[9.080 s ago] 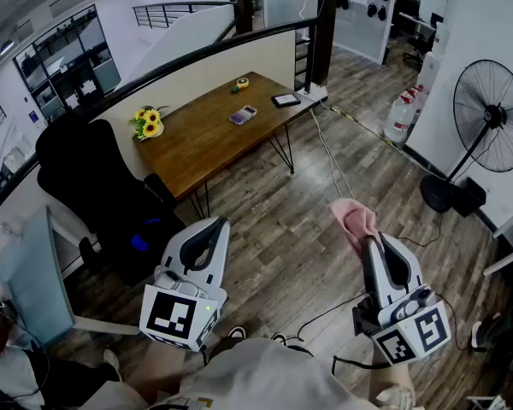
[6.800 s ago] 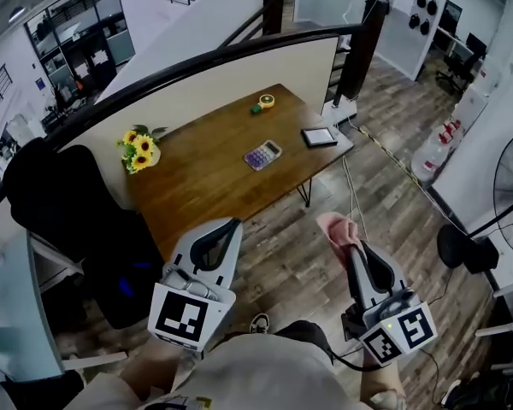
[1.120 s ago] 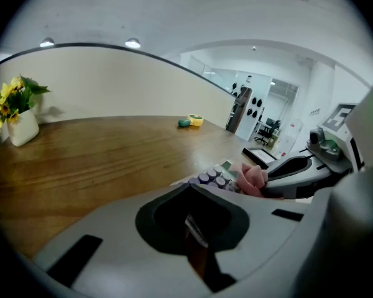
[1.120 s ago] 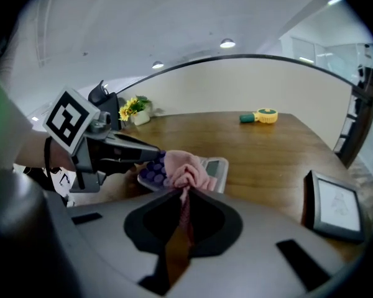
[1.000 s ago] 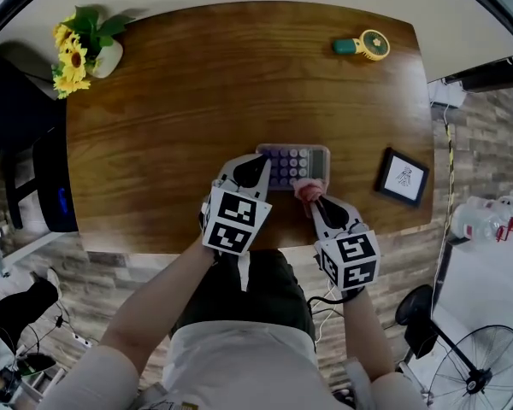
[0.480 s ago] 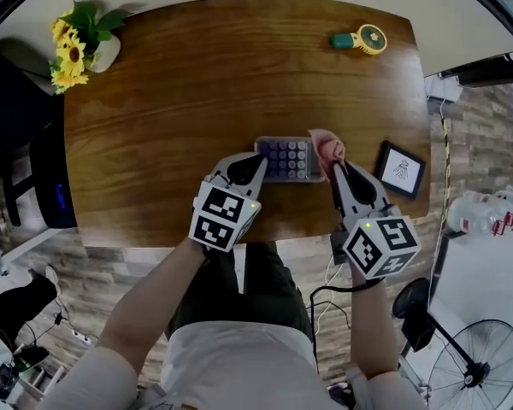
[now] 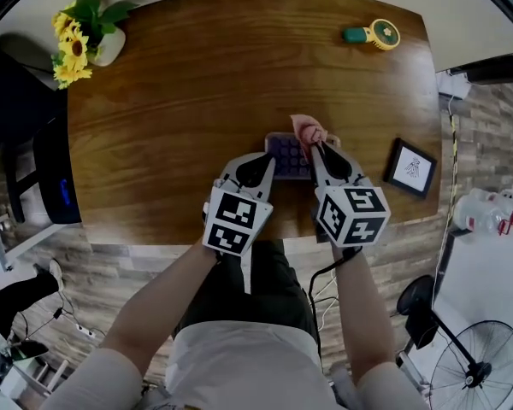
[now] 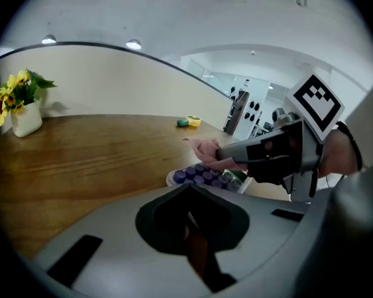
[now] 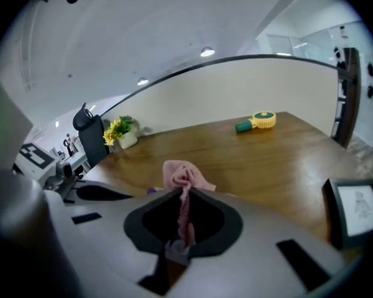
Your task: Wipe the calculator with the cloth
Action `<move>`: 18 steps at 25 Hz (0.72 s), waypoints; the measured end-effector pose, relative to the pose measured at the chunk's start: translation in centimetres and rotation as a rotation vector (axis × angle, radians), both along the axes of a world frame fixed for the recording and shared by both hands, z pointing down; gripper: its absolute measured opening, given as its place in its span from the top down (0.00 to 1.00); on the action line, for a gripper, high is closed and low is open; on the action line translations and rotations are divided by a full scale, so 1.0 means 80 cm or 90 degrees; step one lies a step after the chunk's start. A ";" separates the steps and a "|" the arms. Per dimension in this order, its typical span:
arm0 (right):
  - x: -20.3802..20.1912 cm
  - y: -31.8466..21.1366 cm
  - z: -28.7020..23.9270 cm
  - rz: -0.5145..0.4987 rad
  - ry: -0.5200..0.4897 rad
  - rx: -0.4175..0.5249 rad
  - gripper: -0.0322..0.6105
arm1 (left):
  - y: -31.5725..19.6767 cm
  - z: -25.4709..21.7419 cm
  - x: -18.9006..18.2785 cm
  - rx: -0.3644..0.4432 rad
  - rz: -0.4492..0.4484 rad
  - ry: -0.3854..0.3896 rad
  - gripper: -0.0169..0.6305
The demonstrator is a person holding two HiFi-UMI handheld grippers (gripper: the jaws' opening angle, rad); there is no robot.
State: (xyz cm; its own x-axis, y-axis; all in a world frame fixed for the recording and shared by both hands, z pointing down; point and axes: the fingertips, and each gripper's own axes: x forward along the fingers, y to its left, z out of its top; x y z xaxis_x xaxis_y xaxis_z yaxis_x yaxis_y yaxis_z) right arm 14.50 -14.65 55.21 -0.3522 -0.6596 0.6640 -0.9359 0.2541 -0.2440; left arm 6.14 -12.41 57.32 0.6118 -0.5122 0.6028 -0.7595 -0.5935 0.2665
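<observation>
**Cloth on calculator, right jaws pinching it**

We see the calculator (image 7: 287, 155) lying flat near the front edge of the table (image 7: 179, 101), right in front of the person. The right gripper (image 7: 318, 150) has its jaws clamped on the pink cloth (image 7: 308, 131). The cloth runs up between them and bunches out past the tips. That bunch sits on the calculator's far edge, toward its right side. The right gripper's body covers the calculator's right part in the head view, so only the purple keys on the left show.

The left gripper (image 7: 260, 164) has its jaws pressed together with nothing between them. Its tips are at the calculator's left end; we cannot tell whether they touch it.

Around it:
- The sunflowers (image 7: 75, 34) stand at the far left corner, well apart.
- A green and yellow hand fan (image 7: 372, 34) lies at the far right.
- A tablet (image 7: 412, 166) lies near the right edge, just right of the right gripper.
- A dark chair (image 7: 34, 173) stands off the table's left end.
- A floor fan (image 7: 463, 359) stands on the floor at lower right.

Nothing lies between the two grippers and the calculator.
</observation>
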 end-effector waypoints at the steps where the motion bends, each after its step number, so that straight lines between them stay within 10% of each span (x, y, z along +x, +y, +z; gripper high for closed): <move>1: -0.005 0.007 0.003 -0.007 0.002 -0.005 0.90 | 0.001 0.000 0.000 0.004 -0.003 -0.004 0.97; 12: -0.014 0.126 0.036 -0.098 0.044 -0.102 0.90 | -0.001 0.002 -0.004 -0.038 -0.036 0.038 0.97; 18: 0.030 0.123 -0.002 -0.025 -0.004 -0.070 0.90 | -0.001 0.001 -0.003 -0.031 -0.017 0.053 0.97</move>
State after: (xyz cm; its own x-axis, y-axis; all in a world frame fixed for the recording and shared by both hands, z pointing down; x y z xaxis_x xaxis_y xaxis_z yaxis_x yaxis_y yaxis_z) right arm 16.94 -4.77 55.08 -0.3809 -0.5692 0.7287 -0.9241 0.2615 -0.2788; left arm 5.90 -12.53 57.39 0.6477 -0.4998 0.5751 -0.7485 -0.5582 0.3579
